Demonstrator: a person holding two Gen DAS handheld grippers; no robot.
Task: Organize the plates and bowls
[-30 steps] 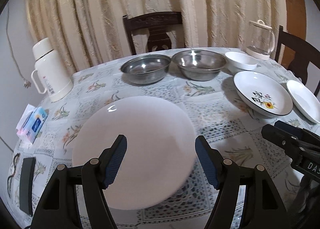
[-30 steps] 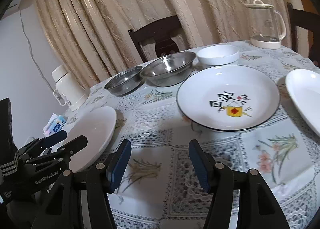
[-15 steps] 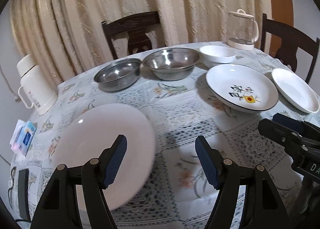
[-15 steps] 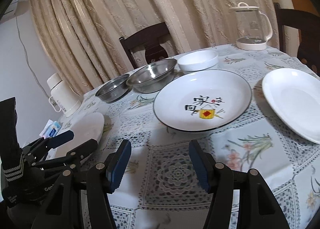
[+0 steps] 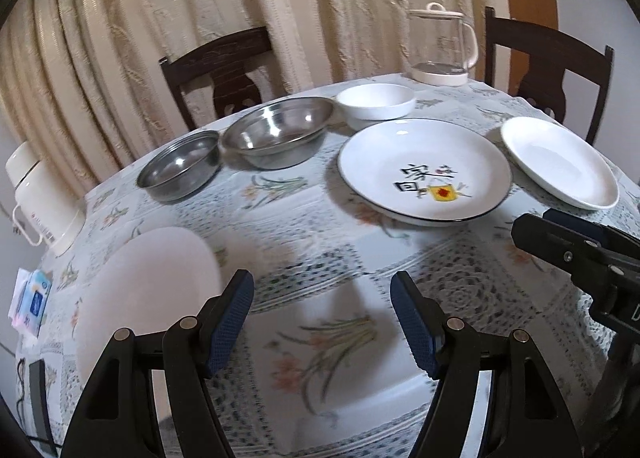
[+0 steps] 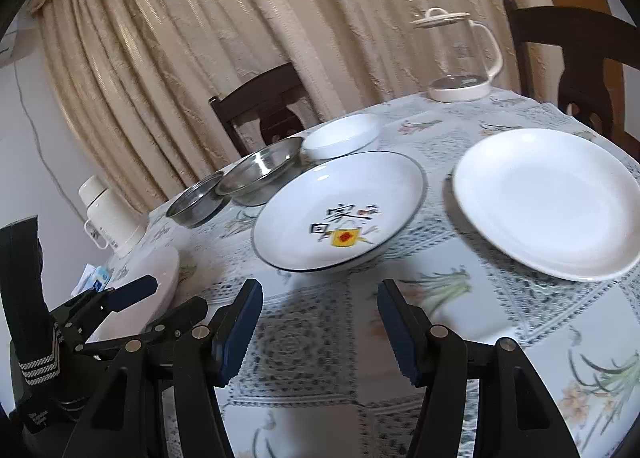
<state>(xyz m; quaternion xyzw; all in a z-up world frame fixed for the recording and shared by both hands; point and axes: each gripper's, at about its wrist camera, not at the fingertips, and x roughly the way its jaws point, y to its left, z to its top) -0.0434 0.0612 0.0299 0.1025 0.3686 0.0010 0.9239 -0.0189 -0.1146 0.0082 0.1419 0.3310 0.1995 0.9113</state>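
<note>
The left gripper (image 5: 322, 318) fills the bottom of its own view, its blue-padded fingers (image 5: 230, 322) spread wide with nothing between them. The right gripper (image 6: 320, 328) sits likewise at the bottom centre of its view, jaws parted and empty. Each shows in the other's camera: the right at the right edge, the left at lower left, beside a dark sleeve (image 6: 26, 298) with striped cuff.

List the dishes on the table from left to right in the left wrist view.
Plain white plate → smaller steel bowl → larger steel bowl → white bowl → printed plate → white plate.
</note>
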